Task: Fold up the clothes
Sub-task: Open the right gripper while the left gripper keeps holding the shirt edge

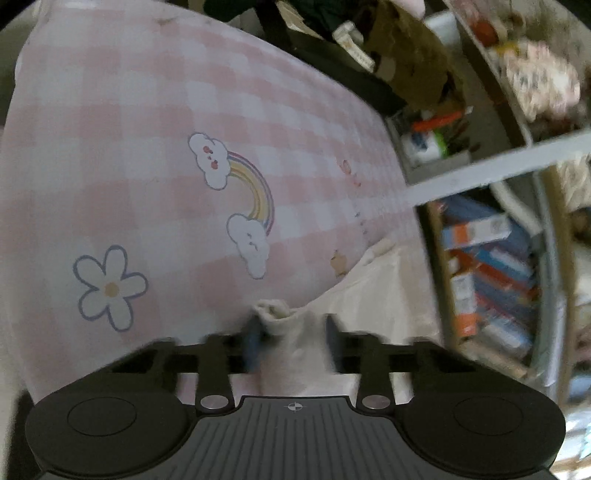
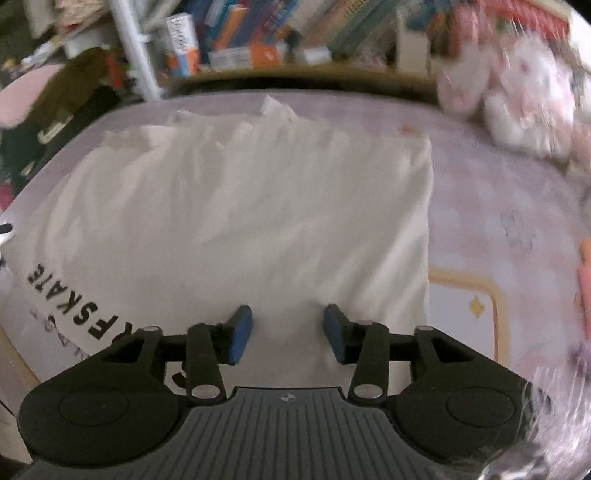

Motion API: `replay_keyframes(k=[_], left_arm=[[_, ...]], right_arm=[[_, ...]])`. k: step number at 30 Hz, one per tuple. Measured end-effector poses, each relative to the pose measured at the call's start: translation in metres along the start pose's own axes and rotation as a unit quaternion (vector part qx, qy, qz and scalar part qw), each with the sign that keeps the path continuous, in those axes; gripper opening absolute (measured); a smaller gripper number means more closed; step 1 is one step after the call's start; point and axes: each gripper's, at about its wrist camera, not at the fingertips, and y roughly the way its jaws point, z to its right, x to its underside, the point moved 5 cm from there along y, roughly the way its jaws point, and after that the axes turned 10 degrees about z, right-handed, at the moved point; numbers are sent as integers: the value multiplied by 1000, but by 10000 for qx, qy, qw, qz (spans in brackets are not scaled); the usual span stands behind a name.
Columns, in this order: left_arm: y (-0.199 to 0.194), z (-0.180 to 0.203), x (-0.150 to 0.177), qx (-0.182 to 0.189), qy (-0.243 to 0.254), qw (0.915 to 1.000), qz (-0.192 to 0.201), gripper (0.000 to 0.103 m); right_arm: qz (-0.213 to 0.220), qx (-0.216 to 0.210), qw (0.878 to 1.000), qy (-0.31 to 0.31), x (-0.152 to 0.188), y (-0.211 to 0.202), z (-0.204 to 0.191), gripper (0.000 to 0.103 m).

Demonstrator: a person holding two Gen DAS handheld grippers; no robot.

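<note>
The pink-and-white checked bedsheet [image 1: 147, 147] covered the whole work surface, printed with a rainbow between two clouds [image 1: 240, 199] and a daisy [image 1: 110, 286], with cluttered bookshelves [image 2: 258, 33] beyond its far edge. On it lay the cream garment [image 2: 240, 206], spread fairly flat with a straight folded edge on its right side and black lettering [image 2: 74, 306] near its left, the far hem somewhat rumpled. In the left wrist view, a bunched cuff or corner of the same cloth [image 1: 275, 314] stood up between the fingers of the left gripper [image 1: 291, 339]; its jaws looked only partly apart with fabric filling the gap, though blur made it impossible to tell whether the pads truly pinched it. The right gripper [image 2: 288, 332] hovered over the near part of the garment with its blue pads [image 2: 242, 334] standing roughly half apart and nothing between them, cloth merely beneath. The step in hand seemed to be securing a second hold for the next fold. To do it well, the right fingers should probably descend onto an edge rather than the flat middle, catching all layers together, while the left kept its corner taut so the fold line stayed straight.
</note>
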Motion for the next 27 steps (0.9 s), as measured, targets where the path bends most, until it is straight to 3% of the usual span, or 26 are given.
replay_keyframes(k=[2,5,6,9,11,15,20,27], left_arm=[[-4,9,0,17,306,9995,73,10],[-25,36,0,364,1007,9932,449,10],[-24,37,0,291,1157,9920,418,10],[-6,18,-2,-137,1005,9948,95,10],[-1,7,-4,-76,651,9978,67,10],[-1,2,-3,12,518,9986,61,13],[-3,-10,-6,302,22,9995,-22,23],[-6,-8,-6,309,148,9994,-94,23]], right_arm=[[-27,7,9995,-317,2,1,-6,50],[-51,-4,9983,-578,5,2,-10,50],[-51,-12,9983,-576,5,2,-9,50],[-45,-21,9983,-577,6,2,-8,52],[-47,-29,9982,-595,7,1,-9,53],[-52,-50,9981,-604,7,1,-9,56],[-61,-85,9980,-618,8,2,-12,65],[9,-78,9980,-621,11,4,-17,74]])
